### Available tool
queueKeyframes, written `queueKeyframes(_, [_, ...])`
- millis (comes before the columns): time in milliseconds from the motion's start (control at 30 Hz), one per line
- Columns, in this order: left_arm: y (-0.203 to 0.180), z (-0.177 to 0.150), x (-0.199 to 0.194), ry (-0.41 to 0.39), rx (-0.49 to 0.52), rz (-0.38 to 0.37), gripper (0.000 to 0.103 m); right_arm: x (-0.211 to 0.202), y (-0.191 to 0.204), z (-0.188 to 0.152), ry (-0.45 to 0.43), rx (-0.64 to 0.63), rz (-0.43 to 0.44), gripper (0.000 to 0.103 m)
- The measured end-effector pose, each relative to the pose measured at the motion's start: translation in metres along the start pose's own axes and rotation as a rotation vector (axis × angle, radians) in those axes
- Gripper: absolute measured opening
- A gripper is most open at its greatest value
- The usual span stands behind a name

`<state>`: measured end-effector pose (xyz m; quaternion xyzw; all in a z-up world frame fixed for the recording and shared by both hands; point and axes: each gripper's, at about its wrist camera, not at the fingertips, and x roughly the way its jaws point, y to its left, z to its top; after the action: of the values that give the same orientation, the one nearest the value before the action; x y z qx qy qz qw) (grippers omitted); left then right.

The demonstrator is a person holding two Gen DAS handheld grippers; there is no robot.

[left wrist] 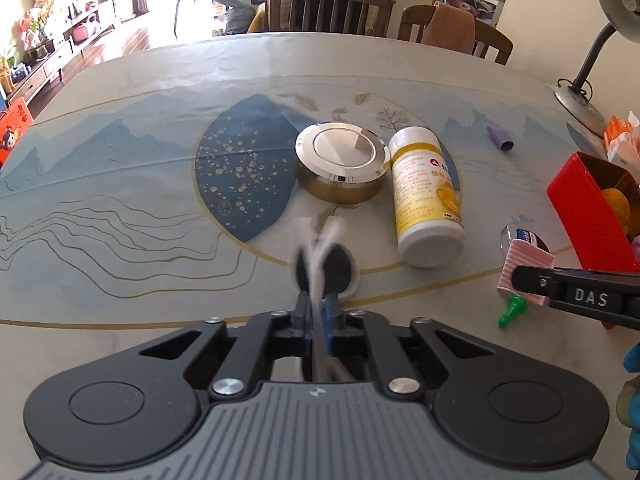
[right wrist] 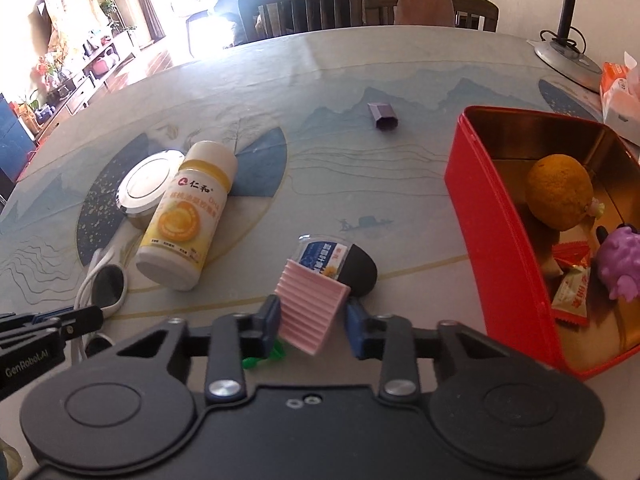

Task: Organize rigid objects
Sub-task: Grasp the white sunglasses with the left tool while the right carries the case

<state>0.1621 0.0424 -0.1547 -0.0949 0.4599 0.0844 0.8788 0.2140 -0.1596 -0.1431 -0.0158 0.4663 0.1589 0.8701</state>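
Note:
White-framed sunglasses with dark lenses lie blurred just past my left gripper, which is shut on their frame. In the right wrist view the sunglasses sit at the lower left beside the left gripper. My right gripper is shut on a pink ribbed piece, held tilted. A small bottle with a dark cap lies right behind it, and a green pin lies under it. A white and yellow bottle lies on its side against a round metal tin.
An open red tin box at the right holds an orange, a purple toy and snack packets. A small purple box lies farther back. A desk lamp and a tissue pack stand at the far right; chairs line the far edge.

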Motion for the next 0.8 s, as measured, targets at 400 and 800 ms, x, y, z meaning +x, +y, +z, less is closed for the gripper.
queueKeyframes(400, [0.009, -0.003, -0.012, -0.019, -0.028, -0.022, 0.005, -0.025, -0.006, -0.005, -0.086, -0.007, 0.03, 0.001])
queueKeyframes(800, [0.015, -0.001, -0.04, -0.036, -0.053, -0.077, 0.005, -0.073, -0.017, -0.005, -0.155, 0.021, 0.064, 0.001])
